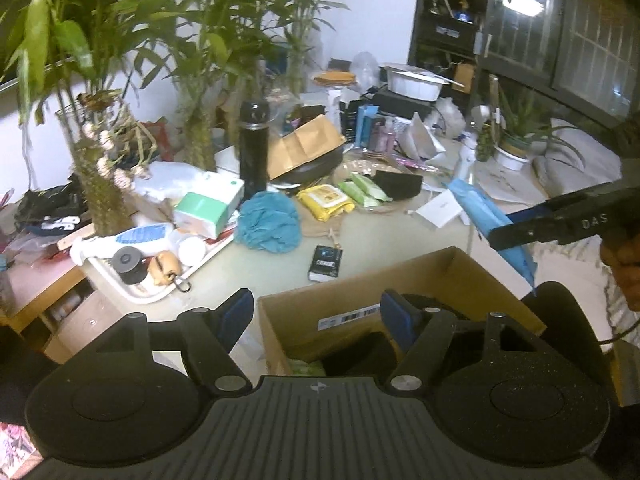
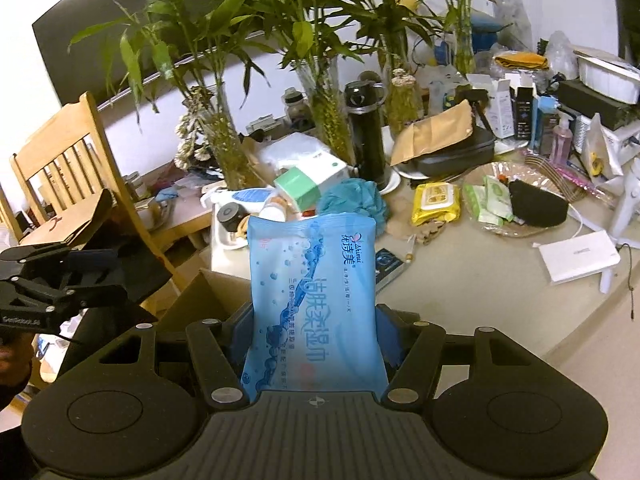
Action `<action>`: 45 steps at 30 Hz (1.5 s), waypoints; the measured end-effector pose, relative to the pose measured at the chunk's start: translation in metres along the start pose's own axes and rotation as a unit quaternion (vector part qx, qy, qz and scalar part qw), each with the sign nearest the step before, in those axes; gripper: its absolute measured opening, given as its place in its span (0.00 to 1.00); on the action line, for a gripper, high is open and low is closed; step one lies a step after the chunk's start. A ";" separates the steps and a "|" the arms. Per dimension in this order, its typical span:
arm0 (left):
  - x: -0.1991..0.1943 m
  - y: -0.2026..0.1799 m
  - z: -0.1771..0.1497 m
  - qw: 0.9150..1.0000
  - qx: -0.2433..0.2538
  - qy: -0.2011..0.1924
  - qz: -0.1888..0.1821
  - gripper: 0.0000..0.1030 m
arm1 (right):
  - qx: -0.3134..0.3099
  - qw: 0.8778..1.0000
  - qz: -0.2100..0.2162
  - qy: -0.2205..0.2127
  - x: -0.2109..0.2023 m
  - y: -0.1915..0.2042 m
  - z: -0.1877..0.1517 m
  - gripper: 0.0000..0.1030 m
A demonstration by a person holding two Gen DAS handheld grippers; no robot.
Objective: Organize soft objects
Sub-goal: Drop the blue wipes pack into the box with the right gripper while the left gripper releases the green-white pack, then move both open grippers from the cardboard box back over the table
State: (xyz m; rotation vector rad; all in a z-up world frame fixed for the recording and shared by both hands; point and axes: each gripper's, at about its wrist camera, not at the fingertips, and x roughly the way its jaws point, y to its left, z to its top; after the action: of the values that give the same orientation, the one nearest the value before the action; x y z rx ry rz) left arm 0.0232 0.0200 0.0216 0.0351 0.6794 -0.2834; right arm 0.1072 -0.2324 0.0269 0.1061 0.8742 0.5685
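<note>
My right gripper [image 2: 314, 344] is shut on a blue wet-wipes pack [image 2: 314, 292] and holds it upright over the near edge of a cardboard box [image 2: 208, 300]. In the left wrist view the same pack [image 1: 486, 216] hangs from the right gripper [image 1: 520, 232] above the box [image 1: 352, 300], which holds dark items and a green pack. My left gripper [image 1: 318, 316] is open and empty over the box's left part. On the table lie a teal bath pouf [image 1: 270, 220], a yellow wipes pack [image 1: 326, 200], green wipes packs [image 1: 364, 190] and a black pouch [image 1: 398, 184].
A white tray [image 1: 132, 296] with bottles and jars sits at the left. A black flask [image 1: 253, 144], bamboo vases [image 1: 100, 184], a tissue box [image 1: 208, 208], a small black box [image 1: 326, 263] and a white box [image 2: 576, 256] crowd the table. A wooden chair [image 2: 60, 160] stands left.
</note>
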 end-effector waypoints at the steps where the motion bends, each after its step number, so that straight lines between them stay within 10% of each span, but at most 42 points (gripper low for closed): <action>1: -0.001 0.001 -0.001 1.000 -0.003 0.000 0.003 0.68 | -0.001 1.000 0.002 0.000 0.000 0.002 0.000 0.64; 12: -0.014 0.006 -0.008 1.000 -0.019 -0.001 0.023 0.68 | -0.016 0.999 0.043 0.007 0.012 0.030 0.003 0.66; 16: -0.017 0.001 -0.010 1.000 -0.006 -0.005 0.026 0.68 | 0.008 0.995 0.100 0.011 0.022 0.033 0.004 1.00; 45: -0.043 -0.012 -0.012 0.999 0.012 -0.029 0.032 0.68 | -0.004 0.999 -0.045 0.001 -0.018 0.025 -0.020 1.00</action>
State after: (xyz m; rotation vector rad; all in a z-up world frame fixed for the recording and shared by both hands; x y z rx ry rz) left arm -0.0195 0.0206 0.0394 0.0716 0.6162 -0.2308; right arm 0.0721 -0.2227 0.0341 0.0576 0.8744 0.4873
